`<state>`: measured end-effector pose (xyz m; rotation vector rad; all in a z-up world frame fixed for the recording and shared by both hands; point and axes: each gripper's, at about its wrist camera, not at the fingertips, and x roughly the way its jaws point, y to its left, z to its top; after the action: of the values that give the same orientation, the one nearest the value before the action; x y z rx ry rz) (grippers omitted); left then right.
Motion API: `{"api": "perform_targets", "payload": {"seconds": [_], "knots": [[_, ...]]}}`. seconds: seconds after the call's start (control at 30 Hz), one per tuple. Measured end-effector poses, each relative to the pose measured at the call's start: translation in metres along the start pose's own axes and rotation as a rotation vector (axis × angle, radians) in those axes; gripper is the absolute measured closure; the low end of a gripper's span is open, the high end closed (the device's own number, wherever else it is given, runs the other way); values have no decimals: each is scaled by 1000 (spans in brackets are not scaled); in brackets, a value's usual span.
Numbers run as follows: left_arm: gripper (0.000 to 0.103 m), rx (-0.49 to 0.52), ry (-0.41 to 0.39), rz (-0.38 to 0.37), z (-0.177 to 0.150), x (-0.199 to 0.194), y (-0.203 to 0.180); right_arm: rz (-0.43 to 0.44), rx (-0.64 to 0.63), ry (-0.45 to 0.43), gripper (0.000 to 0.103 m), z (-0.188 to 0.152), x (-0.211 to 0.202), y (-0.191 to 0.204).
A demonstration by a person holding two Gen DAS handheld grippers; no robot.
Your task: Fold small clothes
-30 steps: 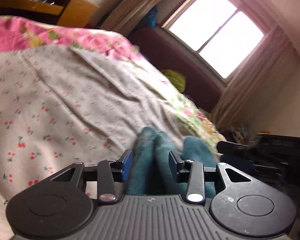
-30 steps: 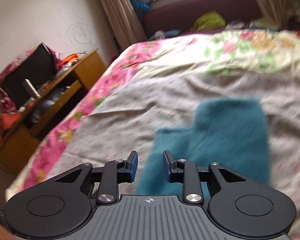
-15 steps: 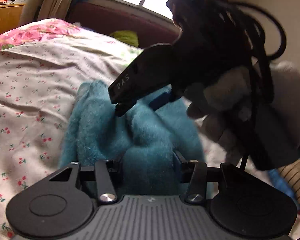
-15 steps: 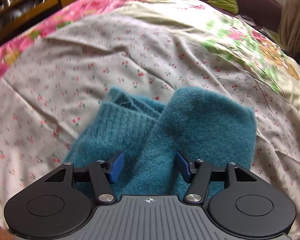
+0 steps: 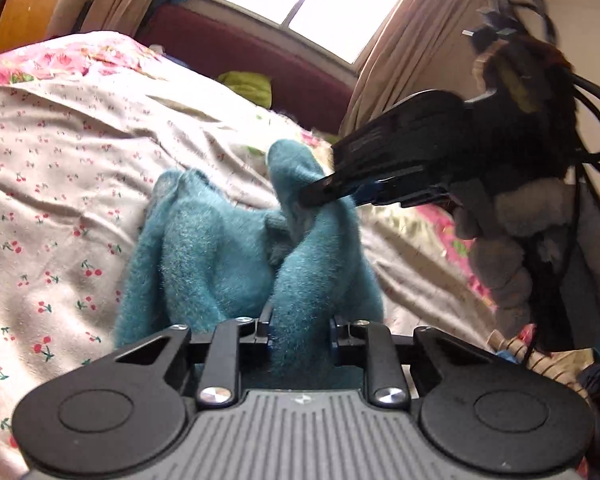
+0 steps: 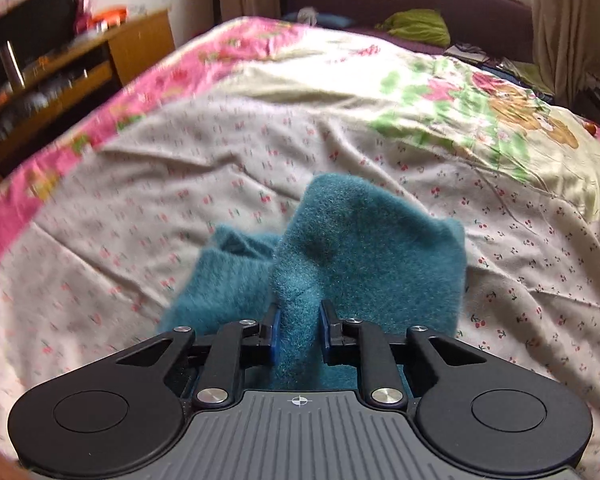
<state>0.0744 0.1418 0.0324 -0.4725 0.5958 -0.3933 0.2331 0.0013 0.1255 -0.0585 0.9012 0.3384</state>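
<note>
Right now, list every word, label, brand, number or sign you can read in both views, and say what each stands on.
No text reads clearly.
Raised lettering on the side of the right gripper, left wrist view: too blurred to read.
Crosshair mark, no letters: on the right gripper's ribbed grey body, right wrist view.
Teal garment: no label or tag in view.

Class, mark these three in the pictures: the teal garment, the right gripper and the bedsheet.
teal garment [image 6: 372,240], right wrist view, on the raised fuzzy fold.
right gripper [image 6: 298,334], right wrist view, midway between its fingertips, which pinch the garment.
bedsheet [image 5: 60,160], left wrist view, on a bare cherry-printed stretch.
</note>
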Motion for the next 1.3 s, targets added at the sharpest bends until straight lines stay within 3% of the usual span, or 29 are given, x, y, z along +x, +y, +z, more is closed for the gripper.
{"api": "perform_targets", "payload": {"seconds": [0.23, 0.43, 0.5, 0.6, 0.73, 0.87, 0.97, 1.07, 1.17, 1.3], "knots": [[70, -138, -75, -19, -1, -34, 26, 138, 39, -60, 85, 8, -9, 27], [71, -304, -22, 21, -10, -29, 63, 168, 35, -18, 85, -4, 28, 57], [71, -320, -13, 21, -11, -27, 67, 170, 67, -12, 85, -7, 38, 58], [71, -286, 7, 54, -14, -26, 60, 135, 12, -36, 85, -15, 43, 70], [71, -333, 17, 40, -15, -26, 72, 188, 57, -52, 85, -18, 37, 60], [64, -332, -72, -71, 1, -51, 77, 229, 134, -68, 85, -19, 27, 35], [55, -347, -142, -58, 18, -68, 94, 248, 157, -82, 85, -26, 12, 18], [55, -339, -84, 19, 35, -47, 108, 270, 176, -102, 85, -31, -3, 7], [55, -330, 47, -35, 40, -7, 106, 284, 189, -119, 85, -35, -14, -3], [55, -230, 98, 30, 41, 15, 87, 303, 217, -129, 85, -39, -20, -16]]}}
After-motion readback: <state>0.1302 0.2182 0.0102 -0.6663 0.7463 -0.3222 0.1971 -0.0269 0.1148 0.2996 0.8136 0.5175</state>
